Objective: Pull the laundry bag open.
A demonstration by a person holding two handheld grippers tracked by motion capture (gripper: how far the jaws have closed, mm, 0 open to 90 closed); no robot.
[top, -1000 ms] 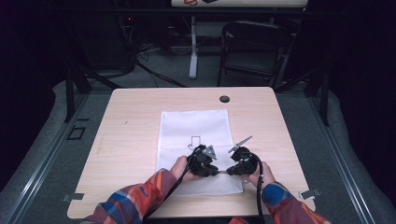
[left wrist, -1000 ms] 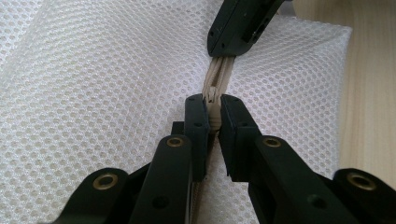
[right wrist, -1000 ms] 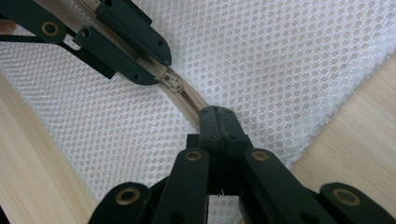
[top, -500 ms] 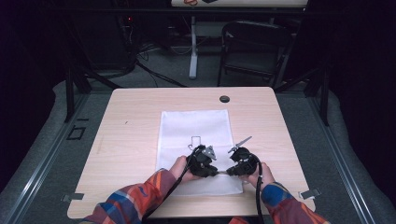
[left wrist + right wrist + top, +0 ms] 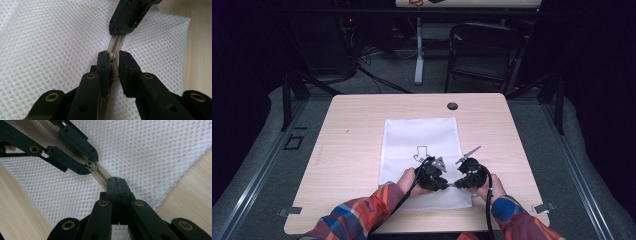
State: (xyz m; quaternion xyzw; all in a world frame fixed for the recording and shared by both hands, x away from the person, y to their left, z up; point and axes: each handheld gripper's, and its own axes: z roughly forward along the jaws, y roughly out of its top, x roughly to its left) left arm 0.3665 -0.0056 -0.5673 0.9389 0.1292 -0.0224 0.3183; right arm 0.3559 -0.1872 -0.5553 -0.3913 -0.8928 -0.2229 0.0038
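Note:
A white mesh bag (image 5: 422, 135) lies flat on the wooden table (image 5: 352, 130), with a beige zipper (image 5: 101, 178) along its near edge. My two grippers meet tip to tip over that edge. The left gripper (image 5: 114, 58) has the zipper's slider and pull (image 5: 113, 57) between its tips. Its jaws have just been opening a little, and the pads still touch the pull. My right gripper (image 5: 117, 180) is shut on the zipper tape just past the slider (image 5: 91, 166). From above, the left gripper (image 5: 446, 183) and the right gripper (image 5: 458, 183) sit in the person's hands.
A small black outline drawing (image 5: 421, 152) marks the bag near the hands. A black round cap (image 5: 452, 106) sits in the table's far edge. Beyond the table stand a folding chair (image 5: 484, 50) and a white post (image 5: 418, 50). Bare wood flanks the bag.

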